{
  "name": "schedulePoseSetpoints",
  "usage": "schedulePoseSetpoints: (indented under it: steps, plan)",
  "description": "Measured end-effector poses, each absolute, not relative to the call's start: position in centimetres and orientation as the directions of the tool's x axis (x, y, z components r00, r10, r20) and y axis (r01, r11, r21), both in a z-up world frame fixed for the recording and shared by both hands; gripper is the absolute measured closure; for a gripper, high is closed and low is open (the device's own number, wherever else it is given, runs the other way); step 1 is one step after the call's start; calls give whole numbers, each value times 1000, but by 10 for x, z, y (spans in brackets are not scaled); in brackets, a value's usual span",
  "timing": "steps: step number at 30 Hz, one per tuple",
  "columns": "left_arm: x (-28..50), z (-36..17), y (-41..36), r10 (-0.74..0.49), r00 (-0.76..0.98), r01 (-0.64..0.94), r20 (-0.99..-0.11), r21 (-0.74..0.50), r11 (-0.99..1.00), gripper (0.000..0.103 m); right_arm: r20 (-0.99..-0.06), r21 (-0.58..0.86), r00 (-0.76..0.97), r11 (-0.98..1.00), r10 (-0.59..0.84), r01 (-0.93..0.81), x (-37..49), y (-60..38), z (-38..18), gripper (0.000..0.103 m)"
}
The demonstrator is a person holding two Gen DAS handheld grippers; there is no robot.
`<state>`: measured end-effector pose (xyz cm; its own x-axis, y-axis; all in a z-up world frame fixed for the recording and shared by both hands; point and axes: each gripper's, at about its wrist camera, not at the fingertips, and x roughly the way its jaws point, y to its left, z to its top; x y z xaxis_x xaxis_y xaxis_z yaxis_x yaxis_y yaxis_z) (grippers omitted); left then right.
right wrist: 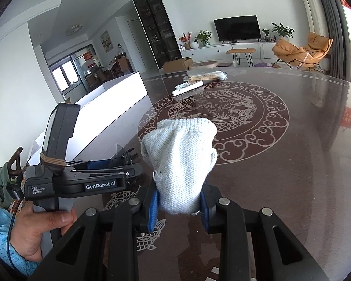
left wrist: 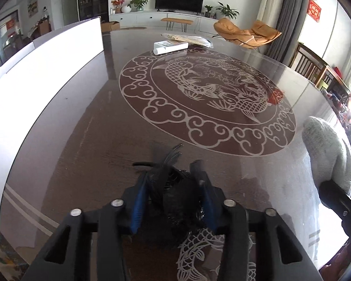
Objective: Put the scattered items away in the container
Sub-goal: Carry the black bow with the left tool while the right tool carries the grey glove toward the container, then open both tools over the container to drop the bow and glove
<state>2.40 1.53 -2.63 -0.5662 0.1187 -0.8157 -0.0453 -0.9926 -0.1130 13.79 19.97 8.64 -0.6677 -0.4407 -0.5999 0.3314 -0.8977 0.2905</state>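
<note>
My left gripper point(left wrist: 170, 172) is shut on a black tangled bundle point(left wrist: 175, 194) that looks like cord and plastic, held just above the dark glass table point(left wrist: 86, 145). Strands stick out past the fingertips. My right gripper point(right wrist: 179, 193) is shut on a pale grey knitted glove point(right wrist: 182, 154), which stands up between the blue pads. In the left wrist view that glove point(left wrist: 325, 149) shows at the right edge. The left gripper point(right wrist: 119, 161) appears side-on in the right wrist view, held by a person's hand point(right wrist: 35, 229). A white open box point(left wrist: 46, 70) stands along the table's left side.
At the table's far side lie a white tube with a carton point(left wrist: 170, 46) and a flat packet of wooden sticks point(left wrist: 191, 38). The round fish pattern point(left wrist: 206, 98) is printed under the glass. A wooden chair point(left wrist: 316, 68) stands past the right edge.
</note>
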Motion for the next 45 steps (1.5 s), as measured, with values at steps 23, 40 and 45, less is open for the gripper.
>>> schedulePoseSetpoints:
  steps: [23, 40, 45]
  plan:
    - [60, 82, -119, 141, -725, 28, -674, -234, -972, 62, -612, 183, -555, -784, -563, 593, 105, 77, 125, 74]
    - [-83, 107, -369, -151, -627, 402, -764, -152, -903, 62, -759, 99, -335, -607, -558, 788, -123, -268, 189, 69]
    - [-112, 67, -386, -76, -498, 448, -864, -182, -875, 42, -846, 144, -268, -683, -460, 716, -172, -294, 157, 59]
